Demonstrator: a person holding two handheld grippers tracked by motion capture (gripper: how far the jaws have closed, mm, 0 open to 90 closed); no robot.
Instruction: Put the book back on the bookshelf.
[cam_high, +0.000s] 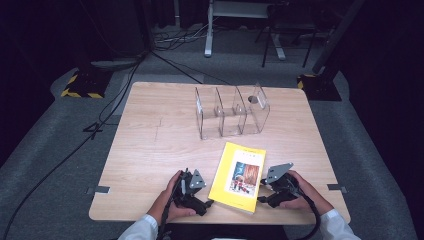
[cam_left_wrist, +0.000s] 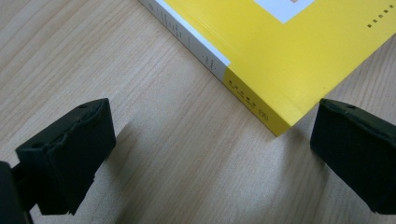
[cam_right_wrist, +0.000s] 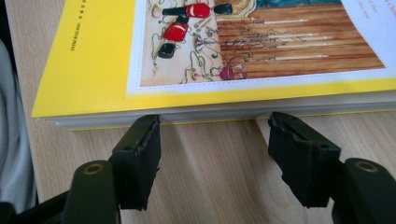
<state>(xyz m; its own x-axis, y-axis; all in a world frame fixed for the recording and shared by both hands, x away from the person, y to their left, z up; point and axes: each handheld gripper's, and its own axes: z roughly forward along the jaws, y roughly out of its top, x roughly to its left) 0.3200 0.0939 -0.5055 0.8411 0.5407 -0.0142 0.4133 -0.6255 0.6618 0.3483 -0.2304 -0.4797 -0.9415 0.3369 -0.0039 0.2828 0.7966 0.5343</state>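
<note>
The worktop (cam_high: 150, 150) shows pale wood with fine straight grain and a smooth matt face. On it, the book (cam_high: 239, 176) wears a smooth yellow paper cover with a soft sheen, its page block plain white paper. The organiser (cam_high: 231, 111) is clear, glossy plastic. Each hand-held gripper, left (cam_left_wrist: 205, 154) and right (cam_right_wrist: 212, 154), carries matt black rubbery pads, rough and frayed at the edges. The floor (cam_high: 380, 150) looks like coarse grey carpet.

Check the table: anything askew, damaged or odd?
Minor only. The yellow book lies flat but turned at a slant to the table edge, its near corner almost at that edge. The clear divider rack stands upright and empty. Both grippers, left and right, sit open beside the book. No damage seen.
</note>
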